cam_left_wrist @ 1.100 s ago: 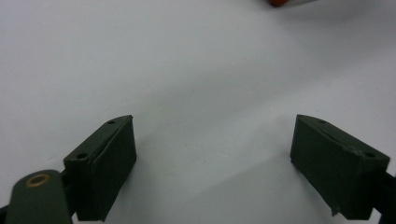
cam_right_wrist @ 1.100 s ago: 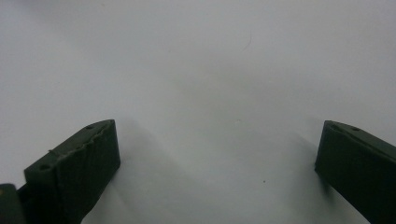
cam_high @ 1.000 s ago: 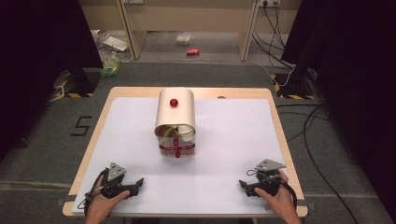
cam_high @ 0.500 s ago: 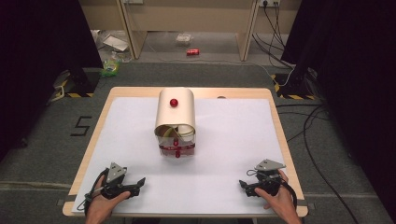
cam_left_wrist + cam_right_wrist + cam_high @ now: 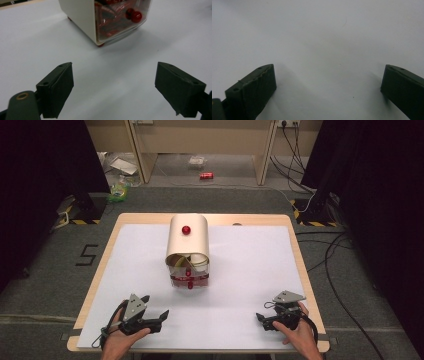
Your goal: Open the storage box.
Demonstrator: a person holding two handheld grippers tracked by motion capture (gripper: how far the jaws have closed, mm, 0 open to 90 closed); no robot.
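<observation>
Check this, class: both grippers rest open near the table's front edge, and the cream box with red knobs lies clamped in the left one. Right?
Wrong on one count: the box stands free mid-table, apart from the open left gripper, as the high view shows. The right gripper is open too.

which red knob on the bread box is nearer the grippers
The lower red knob on the clear front of the bread box, facing the person; the other red knob sits on the curved top.

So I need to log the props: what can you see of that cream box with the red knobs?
The cream box is a small bread-bin-shaped container with a rounded top and a smooth, plastic-looking shell. One red knob sits on top, another on its clear front, behind which red contents show. It stands upright on small red feet mid-table on the white sheet; nothing else touches it.
</observation>
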